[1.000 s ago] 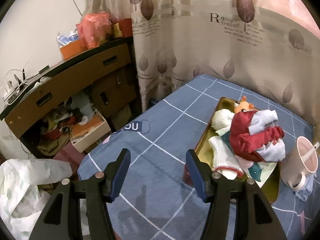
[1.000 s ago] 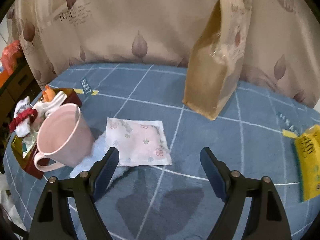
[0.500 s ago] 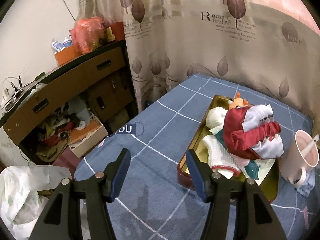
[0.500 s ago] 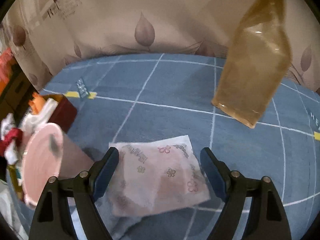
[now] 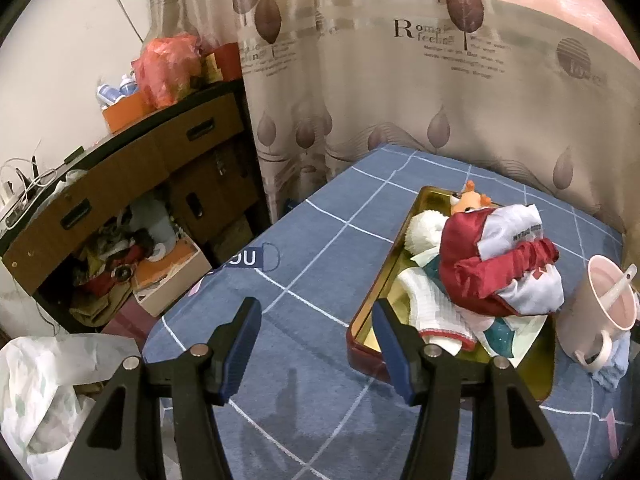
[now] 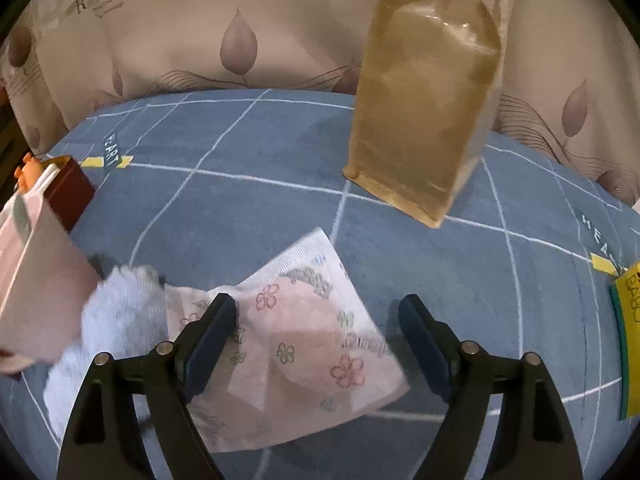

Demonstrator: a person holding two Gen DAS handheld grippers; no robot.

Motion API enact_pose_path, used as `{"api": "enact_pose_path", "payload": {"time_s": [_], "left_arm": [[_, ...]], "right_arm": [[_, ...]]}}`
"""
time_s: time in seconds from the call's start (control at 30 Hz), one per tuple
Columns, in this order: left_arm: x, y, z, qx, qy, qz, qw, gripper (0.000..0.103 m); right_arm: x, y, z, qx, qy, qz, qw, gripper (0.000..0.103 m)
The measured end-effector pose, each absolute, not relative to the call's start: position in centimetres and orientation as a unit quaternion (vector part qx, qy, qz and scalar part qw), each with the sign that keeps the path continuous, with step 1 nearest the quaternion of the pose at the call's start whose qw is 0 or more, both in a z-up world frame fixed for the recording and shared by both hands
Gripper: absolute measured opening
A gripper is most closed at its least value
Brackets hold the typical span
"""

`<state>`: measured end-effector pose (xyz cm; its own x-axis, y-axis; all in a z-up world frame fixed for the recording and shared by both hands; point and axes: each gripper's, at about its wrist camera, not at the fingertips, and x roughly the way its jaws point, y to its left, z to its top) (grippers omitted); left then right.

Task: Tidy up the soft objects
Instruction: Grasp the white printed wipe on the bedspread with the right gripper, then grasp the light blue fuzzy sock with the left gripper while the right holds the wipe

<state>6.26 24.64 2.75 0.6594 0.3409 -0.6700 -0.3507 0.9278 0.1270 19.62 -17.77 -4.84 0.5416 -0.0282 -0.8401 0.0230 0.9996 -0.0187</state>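
Left gripper (image 5: 316, 334): I see its jaws apart, nothing between them.
Tray (image 5: 370, 312): on my blue checked cloth (image 5: 280, 344), piled with soft items.
Red-and-white garment (image 5: 496, 268): topmost.
Pink mug (image 5: 600, 312): just right of tray.

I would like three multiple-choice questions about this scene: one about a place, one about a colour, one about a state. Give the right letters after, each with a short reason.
1. Where does the red and white garment lie?
A. in the tin tray
B. on the floor
C. inside the mug

2. What colour is the mug?
A. green
B. pink
C. black

3. How does the right gripper stand?
A. shut on the paper bag
B. shut on the mug
C. open over the floral cloth

Answers:
1 A: it is piled on other soft things inside the tray.
2 B: its wall and inside are pink.
3 C: both fingers stand apart, the cloth between them.
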Motion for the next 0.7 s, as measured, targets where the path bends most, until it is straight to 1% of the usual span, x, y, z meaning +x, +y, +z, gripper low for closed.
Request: {"api": "enact_pose_path", "payload": {"time_s": [0.07,0.13,0.17,0.23,0.27,0.3,0.33,0.37,0.43,0.5,0.7], "left_arm": [[6.1,24.4,2.8,-0.006,0.364,0.186,0.913,0.059],[6.0,24.1,3.0,-0.006,0.362,0.177,0.915,0.059],[5.9,24.0,3.2,-0.007,0.361,0.171,0.917,0.059],[5.8,23.3,3.5,-0.006,0.36,0.152,0.92,0.059],[5.6,22.7,3.9,-0.004,0.358,0.136,0.924,0.059],[5.4,22.2,4.1,-0.003,0.355,0.124,0.927,0.059],[5.3,21.7,4.4,0.0,0.352,0.112,0.929,0.059],[5.1,21.0,4.8,0.005,0.35,0.096,0.932,0.059],[4.6,19.6,5.3,0.006,0.348,0.061,0.936,0.059],[4.3,17.9,5.8,0.008,0.349,0.015,0.937,0.062],[3.1,11.3,6.7,0.037,0.354,-0.105,0.928,0.063]], "right_arm": [[18.9,-17.7,-4.9,-0.009,0.475,-0.017,0.88,0.079],[18.4,-18.0,-4.7,-0.008,0.472,-0.013,0.882,0.066],[18.1,-18.1,-4.7,-0.008,0.47,-0.009,0.883,0.063],[17.5,-18.0,-4.5,-0.009,0.468,-0.002,0.884,0.05],[16.9,-18.2,-4.3,-0.009,0.466,0.0,0.885,0.046],[16.6,-18.2,-4.1,-0.01,0.464,0.004,0.886,0.038],[16.3,-18.1,-4.1,-0.013,0.462,0.005,0.887,0.026],[15.9,-18.2,-4.0,-0.015,0.46,0.007,0.888,0.023],[15.2,-18.5,-3.9,-0.015,0.456,0.006,0.89,0.019],[14.5,-19.1,-3.9,-0.012,0.455,0.001,0.89,0.018],[13.0,-22.6,-3.6,0.01,0.454,-0.028,0.891,0.017]]}}
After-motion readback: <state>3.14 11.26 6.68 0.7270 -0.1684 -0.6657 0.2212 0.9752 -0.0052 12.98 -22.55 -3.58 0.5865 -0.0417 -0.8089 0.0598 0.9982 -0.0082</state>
